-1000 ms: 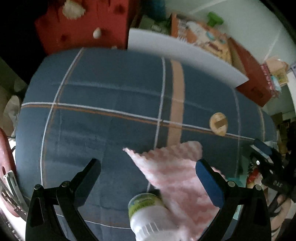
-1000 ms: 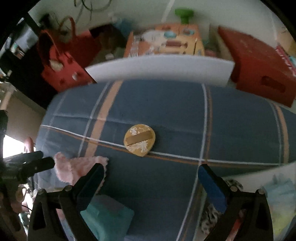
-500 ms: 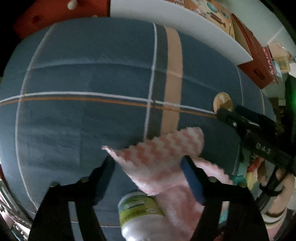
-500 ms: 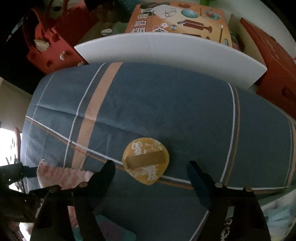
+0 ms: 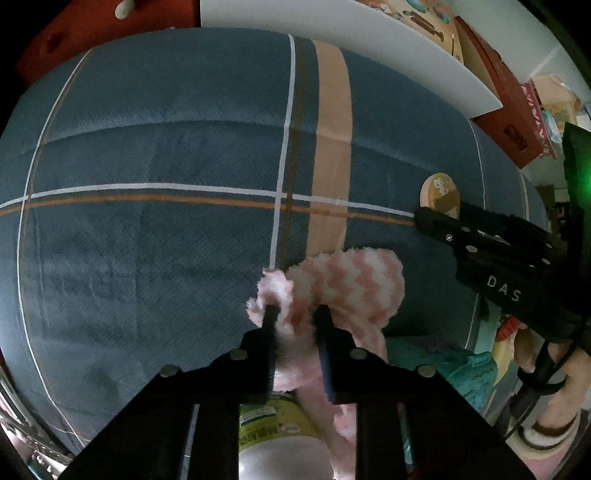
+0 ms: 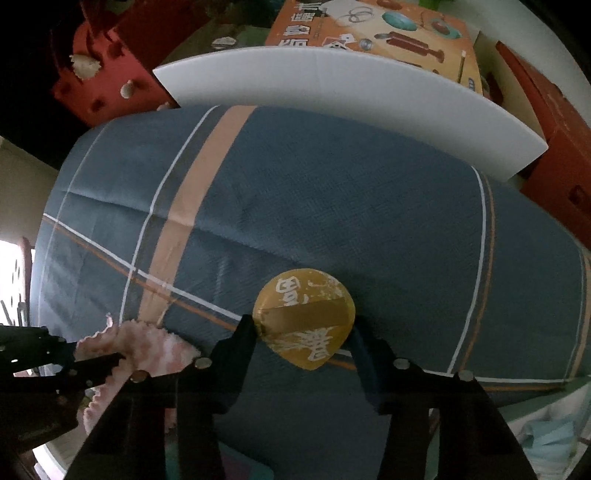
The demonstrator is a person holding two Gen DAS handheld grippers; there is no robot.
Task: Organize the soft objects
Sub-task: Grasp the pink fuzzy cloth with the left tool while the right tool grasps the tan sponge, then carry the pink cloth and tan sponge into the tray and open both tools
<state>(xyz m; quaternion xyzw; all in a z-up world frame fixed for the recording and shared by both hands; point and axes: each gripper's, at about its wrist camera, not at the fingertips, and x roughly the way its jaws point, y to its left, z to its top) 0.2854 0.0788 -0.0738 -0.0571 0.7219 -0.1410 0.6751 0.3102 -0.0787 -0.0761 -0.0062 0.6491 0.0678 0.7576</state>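
A fluffy pink-and-white zigzag cloth (image 5: pixel 343 280) lies at the near edge of a blue plaid cushion (image 5: pixel 166 155). My left gripper (image 5: pixel 293 314) is shut on the cloth's near corner, which bunches between the fingers. The cloth (image 6: pixel 147 347) also shows at lower left in the right wrist view. A round yellow pad with a brown strap and white characters (image 6: pixel 304 321) lies on the cushion (image 6: pixel 332 206). My right gripper (image 6: pixel 303 332) has its jaws closed in against the pad's two sides. The pad (image 5: pixel 441 194) shows small in the left wrist view.
A white-capped bottle with a green label (image 5: pixel 273 428) sits under my left gripper. A white foam board (image 6: pixel 351 96) stands behind the cushion. Red boxes (image 6: pixel 554 140) and an orange printed box (image 6: pixel 373 29) lie beyond. Teal fabric (image 5: pixel 454 369) lies below the cushion edge.
My left gripper has closed from wide open onto the pink cloth, bunching it. My right gripper moved forward to the yellow pad and its jaws narrowed around it.
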